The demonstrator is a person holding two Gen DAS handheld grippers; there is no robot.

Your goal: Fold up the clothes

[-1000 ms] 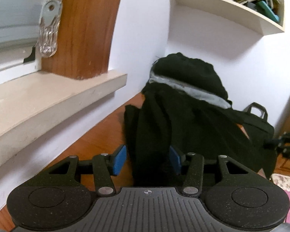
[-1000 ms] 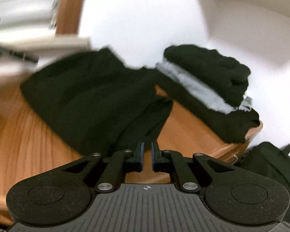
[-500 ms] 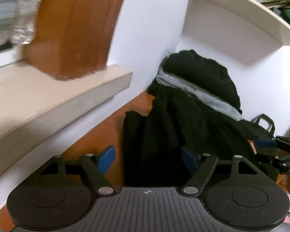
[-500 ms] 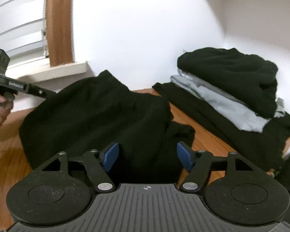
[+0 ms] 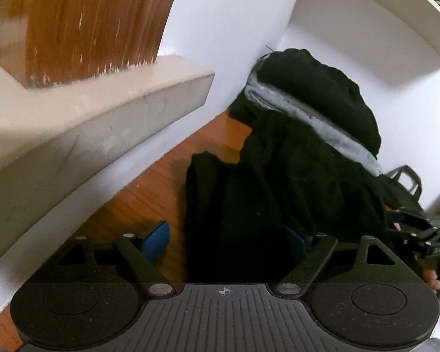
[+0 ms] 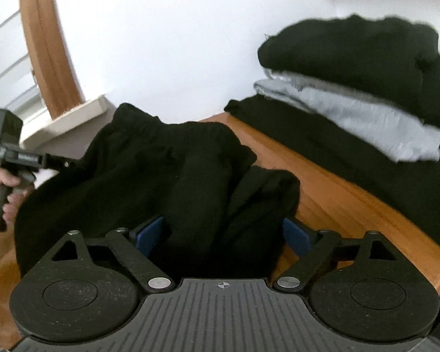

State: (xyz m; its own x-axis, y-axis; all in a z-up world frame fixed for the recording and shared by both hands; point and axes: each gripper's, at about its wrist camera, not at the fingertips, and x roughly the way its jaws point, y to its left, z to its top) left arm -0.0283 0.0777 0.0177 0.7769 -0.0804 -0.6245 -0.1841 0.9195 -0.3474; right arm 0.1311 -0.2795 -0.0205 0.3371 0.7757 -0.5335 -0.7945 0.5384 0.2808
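Black garment [image 6: 149,176] — soft, dark, partly folded, lying on the wooden table [image 6: 331,187]. One end, gathered like a waistband, lies toward the window sill [image 6: 70,117]; the other end bunches into thick folds under my right gripper.

My right gripper [image 6: 223,234] — jaws spread wide, having just been opening. The blue pads [image 6: 149,231] stand on either side of the garment's bunched folds without pressing on them; the cloth lies loose between them.

My left gripper [image 5: 224,239] — jaws likewise spread wide and just been opening. The near edge of the black garment [image 5: 234,211] lies between the fingers; one blue pad [image 5: 157,236] sits over bare wood just beside the cloth, apart from it, and the other is half lost against the black fabric. Nothing is clamped. In the right wrist view this gripper [image 6: 55,160] shows at the garment's far side, my hand [image 6: 6,193] round its handle.

Stack of folded clothes [image 6: 352,88] — beyond the garment, against the white wall [image 6: 176,44] at the table's back corner: a black piece spread at the bottom, a grey one [image 6: 355,111] on it, a bulky black one on top. The stack's bottom piece lies near the garment, with a strip of wood showing between them.

Dark bag with a handle [image 5: 407,176] — past the stack, off the table's end.

White shelf [image 5: 396,14] — on the wall above the stack.

Wooden window frame [image 5: 82,20] — standing on the sill, beside the garment's far end.
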